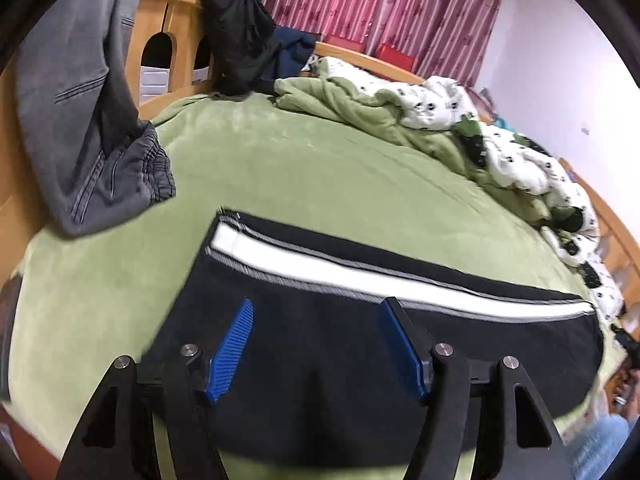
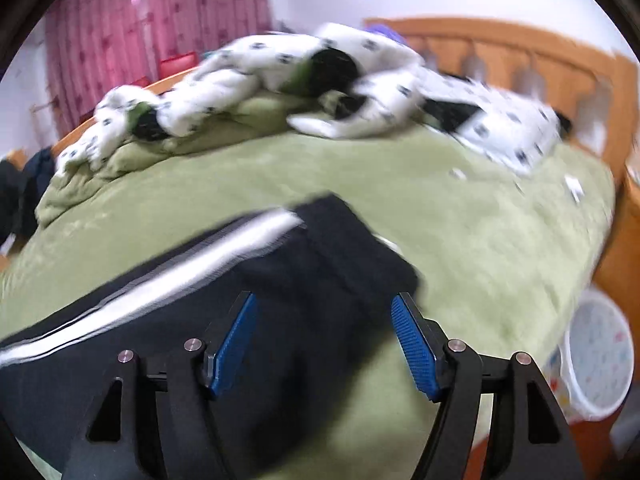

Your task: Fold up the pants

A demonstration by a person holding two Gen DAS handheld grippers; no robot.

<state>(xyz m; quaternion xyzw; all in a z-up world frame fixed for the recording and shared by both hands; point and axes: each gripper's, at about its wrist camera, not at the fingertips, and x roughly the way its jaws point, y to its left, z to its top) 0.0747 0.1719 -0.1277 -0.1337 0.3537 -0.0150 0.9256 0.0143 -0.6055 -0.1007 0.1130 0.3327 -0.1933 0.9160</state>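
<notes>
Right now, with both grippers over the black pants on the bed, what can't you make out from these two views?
- Black pants: near edge hidden behind the left gripper; left wrist view.
- Same pants, right wrist view: motion blur smears the end, so layers can't be counted; the right gripper covers the near part.
- White bucket: cut off by the bed's edge and the lens rim.
- Grey jeans: top cut off by the frame.

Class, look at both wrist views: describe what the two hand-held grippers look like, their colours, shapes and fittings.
Both match. The left hand-held gripper and the right hand-held gripper have black angular link arms with triangular cut-outs, round silver pivot bolts, and flat blue ribbed pads on the fingers.
</notes>
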